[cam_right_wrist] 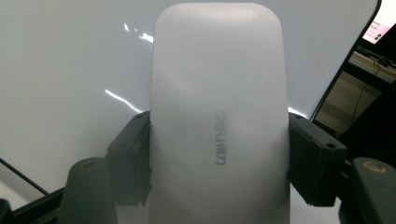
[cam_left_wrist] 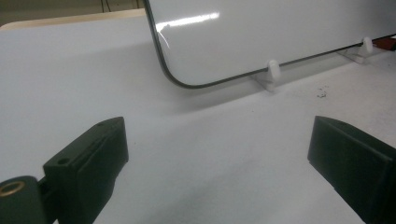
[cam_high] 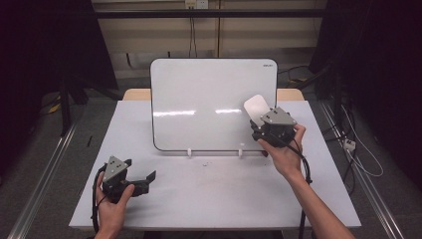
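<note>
Our right gripper (cam_high: 263,121) has its jaws clamped on the sides of the white eraser (cam_right_wrist: 218,116), held up against the right part of the whiteboard (cam_high: 199,99). Our left gripper (cam_high: 130,175) rests low over the desk (cam_high: 209,194), jaws wide apart and empty. We judge wiping is in hand; next we press flat and sweep across.

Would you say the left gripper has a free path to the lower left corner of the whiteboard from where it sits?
Probably yes: the left gripper is open, and only bare table lies between it and the whiteboard corner.
</note>
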Motion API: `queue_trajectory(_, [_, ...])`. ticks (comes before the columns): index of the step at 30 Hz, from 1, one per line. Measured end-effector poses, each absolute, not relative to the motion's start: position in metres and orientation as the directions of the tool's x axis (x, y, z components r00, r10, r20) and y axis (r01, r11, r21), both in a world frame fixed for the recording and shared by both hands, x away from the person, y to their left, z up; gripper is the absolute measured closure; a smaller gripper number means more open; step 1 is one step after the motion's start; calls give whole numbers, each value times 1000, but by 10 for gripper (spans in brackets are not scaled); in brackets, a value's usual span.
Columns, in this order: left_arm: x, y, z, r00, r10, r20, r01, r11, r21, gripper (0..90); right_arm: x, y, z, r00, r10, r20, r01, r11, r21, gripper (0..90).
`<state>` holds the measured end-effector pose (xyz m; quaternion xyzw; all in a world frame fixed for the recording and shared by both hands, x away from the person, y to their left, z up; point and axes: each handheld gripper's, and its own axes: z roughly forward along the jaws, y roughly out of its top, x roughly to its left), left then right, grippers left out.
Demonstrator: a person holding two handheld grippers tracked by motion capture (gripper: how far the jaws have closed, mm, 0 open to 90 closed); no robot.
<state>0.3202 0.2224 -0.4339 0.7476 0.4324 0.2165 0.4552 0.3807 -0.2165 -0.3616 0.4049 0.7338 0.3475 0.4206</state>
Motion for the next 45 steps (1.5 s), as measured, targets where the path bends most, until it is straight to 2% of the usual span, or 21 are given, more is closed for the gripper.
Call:
queue_trajectory(24, [319,222,-434,538,840,-68,447,-215,868,50,371,-212,-398,-351,863,-364,329,478,814,318])
queue_trajectory(45, [320,222,-434,538,840,-70,450,-216,867,50,382,-215,-428,-341,838,-425,365,535,762,317])
